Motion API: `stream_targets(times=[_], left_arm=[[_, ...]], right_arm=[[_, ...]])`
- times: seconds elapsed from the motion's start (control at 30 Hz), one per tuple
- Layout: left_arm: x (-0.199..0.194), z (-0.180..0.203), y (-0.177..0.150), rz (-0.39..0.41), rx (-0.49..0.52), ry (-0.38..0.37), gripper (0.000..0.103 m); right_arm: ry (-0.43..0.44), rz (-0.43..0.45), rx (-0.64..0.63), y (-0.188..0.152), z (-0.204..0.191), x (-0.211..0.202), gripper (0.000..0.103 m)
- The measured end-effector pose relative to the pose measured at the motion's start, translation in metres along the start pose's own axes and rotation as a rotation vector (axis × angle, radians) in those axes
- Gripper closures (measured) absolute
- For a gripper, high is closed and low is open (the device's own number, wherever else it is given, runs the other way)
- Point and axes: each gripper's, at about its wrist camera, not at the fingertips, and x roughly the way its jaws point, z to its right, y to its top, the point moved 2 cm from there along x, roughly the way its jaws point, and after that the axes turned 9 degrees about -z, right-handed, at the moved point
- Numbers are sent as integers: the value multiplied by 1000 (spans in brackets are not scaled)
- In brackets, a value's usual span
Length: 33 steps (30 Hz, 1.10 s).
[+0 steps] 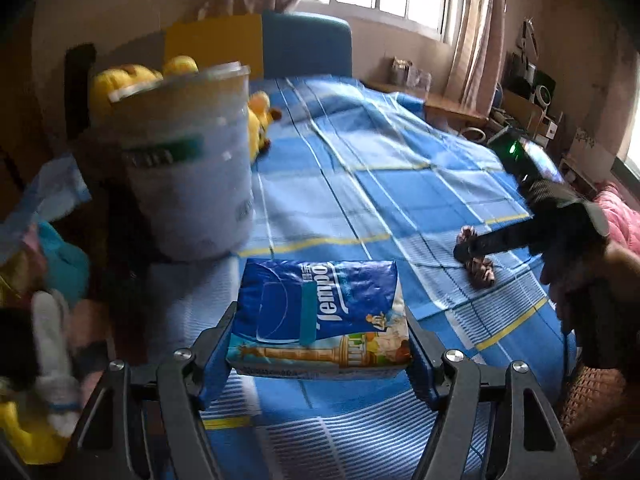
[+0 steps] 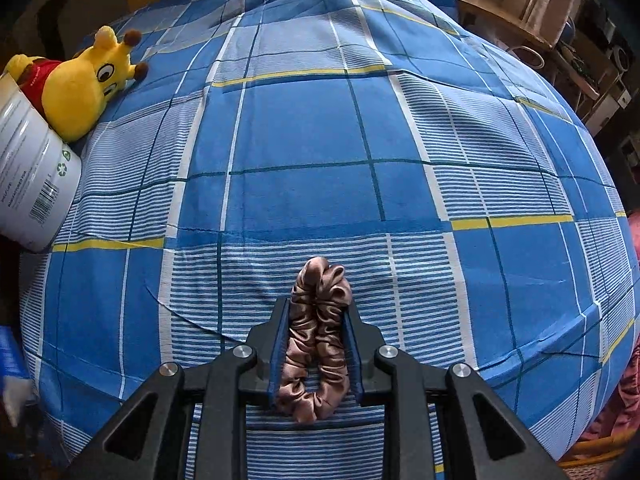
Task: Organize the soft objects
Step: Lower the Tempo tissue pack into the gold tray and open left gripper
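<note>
My left gripper is shut on a blue Tempo tissue pack and holds it above the blue checked bedspread. My right gripper is shut on a brown satin scrunchie low over the bedspread. The right gripper and its scrunchie also show at the right in the left wrist view. A yellow plush toy in a red shirt lies at the far left of the bed, beside a white tub; it also shows in the left wrist view.
The white tub stands at the bed's left edge. Plush toys and cloths are piled at the left. A blue headboard is at the far end. A wooden desk with clutter stands at the right, below a window.
</note>
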Motion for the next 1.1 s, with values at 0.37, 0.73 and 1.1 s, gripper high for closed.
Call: stream_targets(times=[0.37,0.73,1.1], left_arm=[[-44,-31,5,63,-57,61,30],[-62,-86,-8,64,-168,146,30],[-98,-183,-36,78,-373,203,30]], right_arm=[[-27,12,-22,-7,-10,-3,78],[-51,19,-47,-7,-12,-3,78],[-88,29,-79,-8,-18,-4,78]])
